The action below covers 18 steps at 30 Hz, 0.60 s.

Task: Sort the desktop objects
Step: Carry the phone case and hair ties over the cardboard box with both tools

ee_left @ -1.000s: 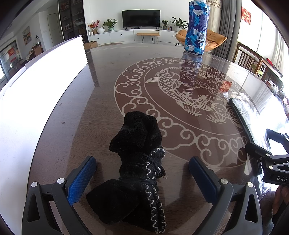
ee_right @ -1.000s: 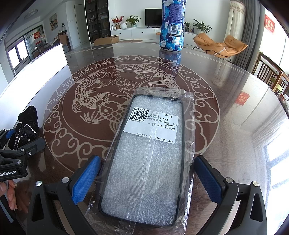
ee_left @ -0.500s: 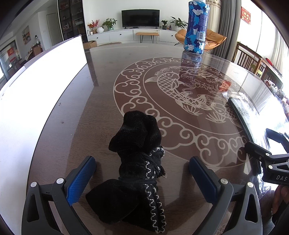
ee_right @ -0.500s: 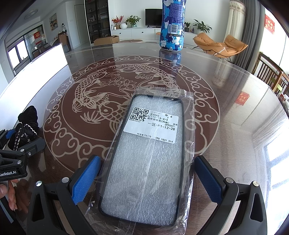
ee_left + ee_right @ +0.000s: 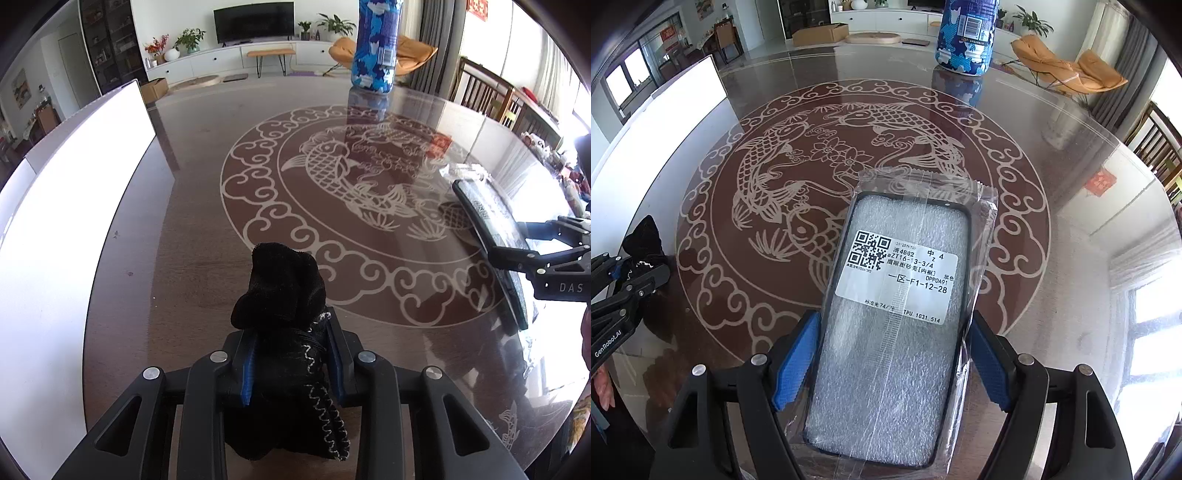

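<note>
Black knitted cloth, a sock or glove by appearance, sat clamped between the fingers of the left gripper at 6 o'clock in the left wrist view. Its upper bulk stood free above the blue pads; a stitched tail hung below them. Whether it had left the glossy patterned surface could not be determined. A blue camouflage bottle stood upright at 12 o'clock, well apart. The packaged phone case and right gripper appeared at 3 o'clock.

In the right wrist view, the right gripper had its fingers closed against both long edges of the phone case, sealed in a clear plastic bag with a white label. The case extended from 6 o'clock toward centre. The bottle stood at 12 o'clock; the left gripper with its cloth was at 9 o'clock.

Risks, as judged: the slick bag could slide between pads and case, letting the case tip or drop. The cloth's loose tail could drag or work free, being held only mid-body. Both loads travelling toward 12 o'clock could topple the tall bottle.
</note>
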Each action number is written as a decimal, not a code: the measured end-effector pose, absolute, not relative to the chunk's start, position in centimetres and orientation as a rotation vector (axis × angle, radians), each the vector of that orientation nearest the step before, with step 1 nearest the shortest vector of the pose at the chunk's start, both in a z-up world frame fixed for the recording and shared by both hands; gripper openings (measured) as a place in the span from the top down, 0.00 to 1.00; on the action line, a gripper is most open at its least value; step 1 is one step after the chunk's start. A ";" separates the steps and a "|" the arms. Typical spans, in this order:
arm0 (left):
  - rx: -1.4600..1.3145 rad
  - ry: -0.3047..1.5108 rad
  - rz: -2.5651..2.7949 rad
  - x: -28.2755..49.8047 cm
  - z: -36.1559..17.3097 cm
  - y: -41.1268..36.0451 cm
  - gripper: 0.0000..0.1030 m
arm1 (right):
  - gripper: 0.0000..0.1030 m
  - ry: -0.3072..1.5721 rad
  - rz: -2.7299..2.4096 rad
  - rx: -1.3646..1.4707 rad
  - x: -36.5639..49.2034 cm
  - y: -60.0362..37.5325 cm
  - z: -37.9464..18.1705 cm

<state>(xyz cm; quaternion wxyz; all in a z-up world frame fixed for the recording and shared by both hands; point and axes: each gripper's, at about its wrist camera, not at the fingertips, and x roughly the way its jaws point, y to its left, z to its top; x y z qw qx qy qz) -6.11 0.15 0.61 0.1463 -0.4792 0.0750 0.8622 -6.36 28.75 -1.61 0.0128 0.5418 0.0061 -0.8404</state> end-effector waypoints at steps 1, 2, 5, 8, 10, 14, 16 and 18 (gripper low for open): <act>-1.355 0.202 2.494 -5.7 1.2 -0.2 0.70 | 0.24 0.000 -2.628 1.662 -5.7 28.7 -1.1; -1.326 0.188 2.510 -5.1 1.8 -0.6 0.70 | 0.24 -0.038 -2.632 1.626 -5.0 28.8 -0.4; -1.248 0.130 2.541 -3.4 3.6 -1.7 0.70 | 0.24 -0.063 -2.634 1.547 -3.4 28.0 1.5; -1.196 0.093 2.570 -2.2 5.1 -2.8 0.70 | 0.24 -0.047 -2.612 1.526 -3.1 27.0 2.5; -1.173 0.094 2.587 -1.7 6.4 -3.7 0.70 | 0.24 -0.050 -2.602 1.493 -3.3 26.0 3.6; -1.102 0.068 2.637 -1.2 10.3 -6.9 0.70 | 0.24 -0.058 -2.576 1.374 -4.3 22.7 7.1; -1.078 0.046 2.681 -1.4 12.4 -9.4 0.70 | 0.24 -0.044 -2.555 1.307 -5.0 20.1 9.2; -1.065 0.033 2.744 -1.6 14.0 -12.6 0.70 | 0.24 -0.027 -2.527 1.243 -5.8 16.9 11.0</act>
